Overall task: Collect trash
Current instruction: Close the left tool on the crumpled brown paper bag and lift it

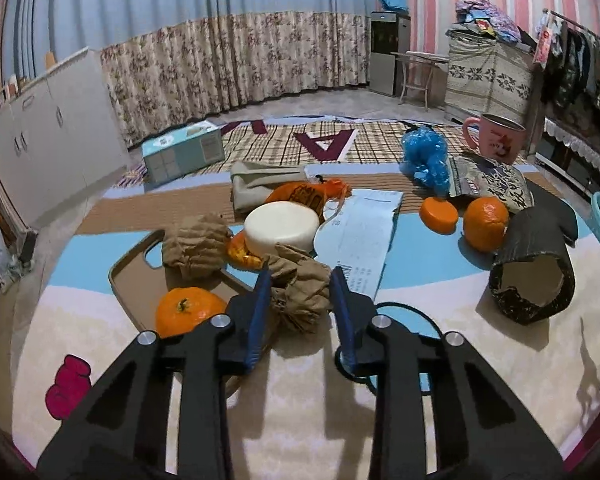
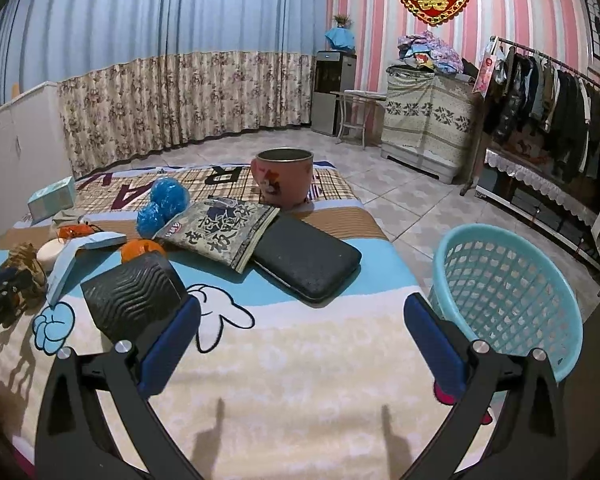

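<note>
In the left wrist view my left gripper [image 1: 300, 284] has its fingers on either side of a crumpled brown paper wad [image 1: 300, 292] and appears closed on it. A second brown wad [image 1: 194, 246] lies on a tan tray [image 1: 130, 280] with an orange [image 1: 188, 310]. A long receipt [image 1: 360, 236], a torn black cup sleeve [image 1: 530, 272] and a blue plastic bag [image 1: 426, 156] lie further out. In the right wrist view my right gripper [image 2: 302, 320] is open and empty above the blanket, beside the turquoise basket [image 2: 508, 292]. The black sleeve [image 2: 130, 300] lies by its left finger.
A white round puck [image 1: 280, 226], an orange mesh bag [image 1: 304, 194], an orange lid [image 1: 439, 215], another orange [image 1: 485, 223], a snack packet [image 2: 220, 232], a black case [image 2: 306, 262], a pink mug [image 2: 282, 180] and a tissue box [image 1: 182, 150] lie on the blanket.
</note>
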`<move>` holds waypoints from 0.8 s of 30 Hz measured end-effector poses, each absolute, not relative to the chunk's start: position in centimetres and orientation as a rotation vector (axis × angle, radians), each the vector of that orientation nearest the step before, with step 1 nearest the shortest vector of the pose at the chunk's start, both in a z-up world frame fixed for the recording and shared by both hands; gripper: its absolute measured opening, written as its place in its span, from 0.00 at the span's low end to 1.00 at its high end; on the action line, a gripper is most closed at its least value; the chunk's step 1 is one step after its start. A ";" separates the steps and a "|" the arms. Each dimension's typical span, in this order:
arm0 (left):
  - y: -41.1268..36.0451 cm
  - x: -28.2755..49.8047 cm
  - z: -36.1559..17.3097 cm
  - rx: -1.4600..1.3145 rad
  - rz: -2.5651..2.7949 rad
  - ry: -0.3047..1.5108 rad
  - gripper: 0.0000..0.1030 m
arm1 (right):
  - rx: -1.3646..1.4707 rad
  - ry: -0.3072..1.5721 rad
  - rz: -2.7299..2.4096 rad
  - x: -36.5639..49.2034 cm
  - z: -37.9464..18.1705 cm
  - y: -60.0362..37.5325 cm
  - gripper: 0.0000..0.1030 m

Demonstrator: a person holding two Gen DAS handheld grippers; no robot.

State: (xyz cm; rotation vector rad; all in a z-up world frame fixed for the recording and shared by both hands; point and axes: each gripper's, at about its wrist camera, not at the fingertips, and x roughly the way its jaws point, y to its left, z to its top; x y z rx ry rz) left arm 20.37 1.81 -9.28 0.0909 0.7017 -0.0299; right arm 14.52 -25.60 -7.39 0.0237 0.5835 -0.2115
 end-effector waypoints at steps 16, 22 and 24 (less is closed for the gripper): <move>2.2 19.8 -9.1 0.114 0.024 0.705 0.59 | 0.067 0.591 -0.179 14.3 -7.5 -25.6 0.96; 1.2 20.7 -9.9 0.151 -0.003 0.746 0.48 | 0.070 0.591 -0.179 14.2 -7.6 -25.6 0.96; 1.4 20.9 -10.1 0.127 -0.024 0.763 0.30 | 0.070 0.590 -0.179 14.2 -7.5 -25.6 0.96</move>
